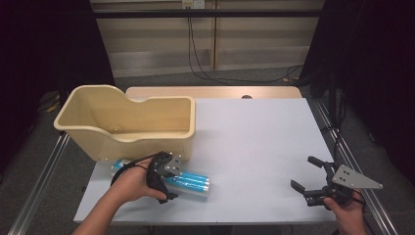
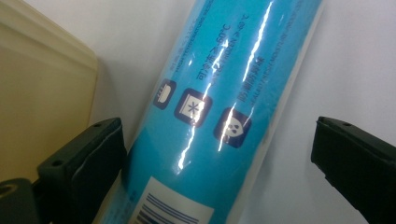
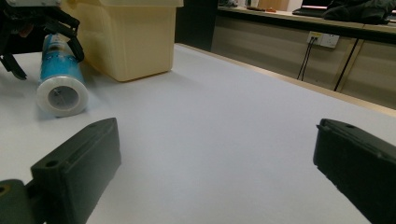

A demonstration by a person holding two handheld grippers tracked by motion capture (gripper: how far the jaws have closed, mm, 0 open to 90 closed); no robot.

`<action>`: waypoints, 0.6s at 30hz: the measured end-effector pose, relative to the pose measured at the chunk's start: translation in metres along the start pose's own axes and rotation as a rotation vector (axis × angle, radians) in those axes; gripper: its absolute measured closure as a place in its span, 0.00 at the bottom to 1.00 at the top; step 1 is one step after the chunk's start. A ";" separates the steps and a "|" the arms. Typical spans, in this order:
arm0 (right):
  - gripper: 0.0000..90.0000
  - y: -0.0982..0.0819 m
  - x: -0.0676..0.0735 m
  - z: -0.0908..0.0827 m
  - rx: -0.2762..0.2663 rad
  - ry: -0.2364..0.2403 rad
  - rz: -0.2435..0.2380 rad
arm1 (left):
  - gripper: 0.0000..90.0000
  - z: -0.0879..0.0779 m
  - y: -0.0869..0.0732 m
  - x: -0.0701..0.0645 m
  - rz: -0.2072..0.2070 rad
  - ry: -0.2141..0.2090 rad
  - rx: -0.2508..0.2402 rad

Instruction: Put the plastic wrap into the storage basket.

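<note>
While blue roll (image 2: pixel 210 107) lies between them, left gripper (image 1: pixel 165 182) jaws apart; right gripper (image 1: pixel 309 177) jaws apart.

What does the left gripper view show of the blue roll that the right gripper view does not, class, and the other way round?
The left gripper view alone shows the blue roll's printed side close up: three dark icons, lines of text and a white label, with the roll between the left gripper's open jaws. The right gripper view alone shows the roll's white open end, lying on the table beside the cream bin, and the right gripper's jaws open over bare table. Both show the blue roll and the bin next to it.
</note>
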State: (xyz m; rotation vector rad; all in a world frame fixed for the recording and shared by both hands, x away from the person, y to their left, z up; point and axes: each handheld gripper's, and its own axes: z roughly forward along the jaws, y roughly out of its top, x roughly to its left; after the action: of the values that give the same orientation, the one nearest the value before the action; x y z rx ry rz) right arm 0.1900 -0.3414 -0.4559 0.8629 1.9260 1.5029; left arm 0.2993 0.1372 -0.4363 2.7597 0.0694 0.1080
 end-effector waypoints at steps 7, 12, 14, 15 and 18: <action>0.01 -0.001 0.000 0.001 0.004 0.000 0.001 | 0.09 0.005 0.000 0.005 0.025 -0.018 0.056; 0.01 -0.001 0.001 0.001 0.008 0.003 0.000 | 0.13 0.009 0.000 0.009 0.051 -0.024 0.107; 0.01 -0.001 0.001 0.001 0.009 0.004 0.002 | 0.15 0.013 0.000 0.009 0.070 -0.019 0.145; 0.01 -0.001 0.000 0.000 0.010 0.006 -0.004 | 0.16 0.015 0.000 0.009 0.075 -0.016 0.153; 0.01 -0.001 0.000 0.000 0.011 0.005 -0.004 | 0.18 0.017 0.001 0.010 0.079 -0.021 0.171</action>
State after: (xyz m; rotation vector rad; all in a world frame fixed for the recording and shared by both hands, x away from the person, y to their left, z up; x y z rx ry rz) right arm 0.1896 -0.3417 -0.4569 0.8606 1.9399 1.4952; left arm 0.3108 0.1307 -0.4508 2.9339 -0.0383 0.0976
